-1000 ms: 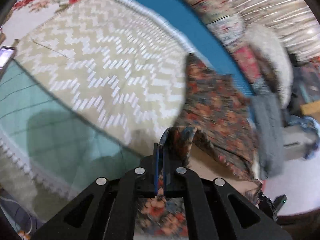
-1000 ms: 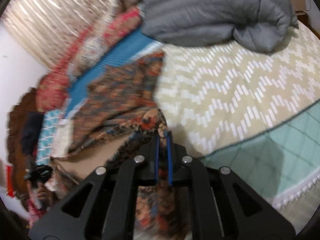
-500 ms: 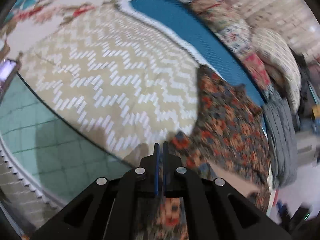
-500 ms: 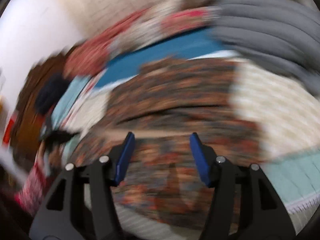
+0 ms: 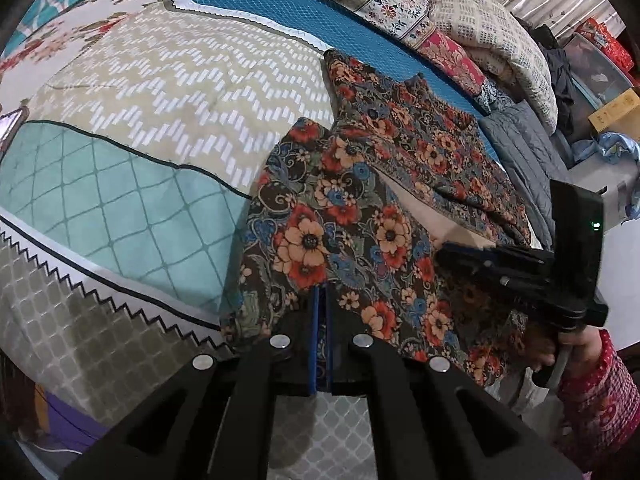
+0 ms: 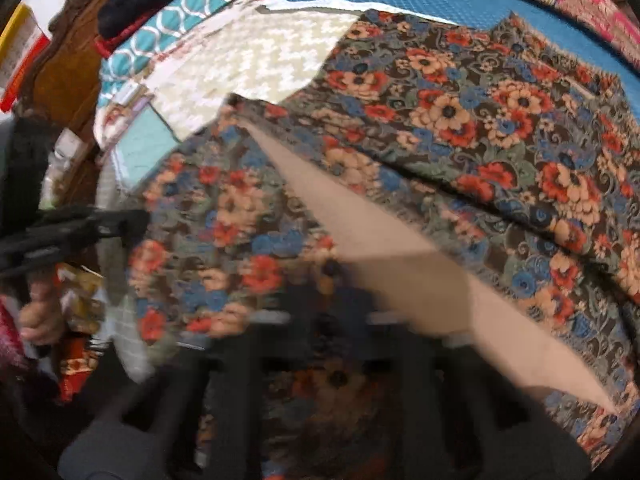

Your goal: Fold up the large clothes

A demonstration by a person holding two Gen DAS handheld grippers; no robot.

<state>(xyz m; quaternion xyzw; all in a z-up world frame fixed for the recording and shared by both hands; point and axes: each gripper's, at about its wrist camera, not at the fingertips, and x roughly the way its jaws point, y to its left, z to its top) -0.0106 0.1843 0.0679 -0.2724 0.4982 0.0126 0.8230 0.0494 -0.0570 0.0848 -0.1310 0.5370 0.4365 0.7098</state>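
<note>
The bed fills most of both views, covered by a beige spread with a white zigzag pattern, a teal quilted panel toward its near edge and a blue strip along its far edge. Against that far edge stands a row of patterned pillows, and a grey quilted jacket lies just beside them toward the bed's right end. The floral garment, dark brown with orange, red and blue flowers, lies spread over the right part of the bed, reaching from the blue strip at the far edge down to the near edge; one layer is turned back so that a wedge of its plain tan lining shows across the middle. The left tongs are clenched on the garment's near hem, the cloth pinched between the two blue pads at the bed's near edge. The right tongs reach over the garment from the right, held by a hand in a red patterned sleeve; their own view is smeared with motion, but the jaws are closing to clenched, and it cannot be told from the blur whether cloth is caught between them.
</note>
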